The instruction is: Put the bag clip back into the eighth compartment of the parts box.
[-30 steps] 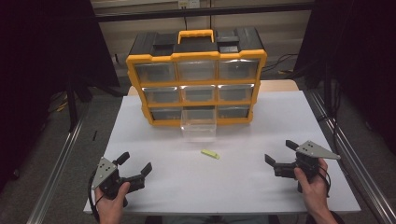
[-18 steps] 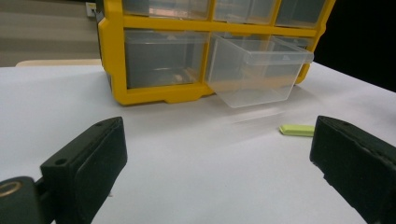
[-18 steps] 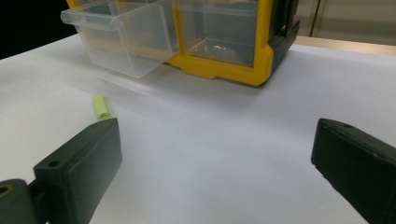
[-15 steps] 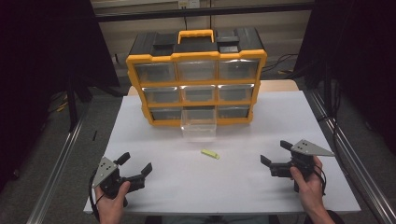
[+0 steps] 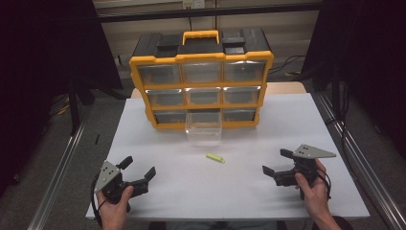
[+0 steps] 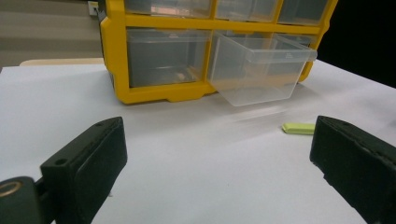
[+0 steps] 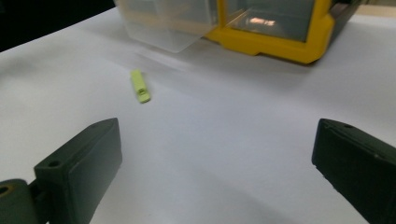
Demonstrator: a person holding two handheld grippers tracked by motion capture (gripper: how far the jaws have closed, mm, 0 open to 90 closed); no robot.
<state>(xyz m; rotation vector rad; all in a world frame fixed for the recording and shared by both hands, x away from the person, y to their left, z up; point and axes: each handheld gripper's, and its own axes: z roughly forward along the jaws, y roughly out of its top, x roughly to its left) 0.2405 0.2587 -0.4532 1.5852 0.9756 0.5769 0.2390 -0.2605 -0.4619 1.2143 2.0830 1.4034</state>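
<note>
A yellow and black drawer cabinet (image 5: 201, 76) stands at the back of the white table (image 5: 239, 191). Its bottom middle clear drawer (image 5: 204, 130) is pulled out, seen also as the clear drawer (image 6: 261, 70) in the left gripper view. A small lime-green piece (image 5: 215, 158) lies flat in front of it, also visible as the green piece (image 7: 140, 86) and the green piece (image 6: 299, 128). My left gripper (image 5: 139, 170) rests open near the front left. My right gripper (image 5: 276, 163) stands open at the front right. Both hold nothing.
Metal rails (image 5: 57, 177) run along both sides of the table. Cables (image 5: 287, 67) lie behind the cabinet on the right. Dark space surrounds the table at the left and right.
My right gripper has shifted left, toward the green piece. The left gripper has stayed in place.
</note>
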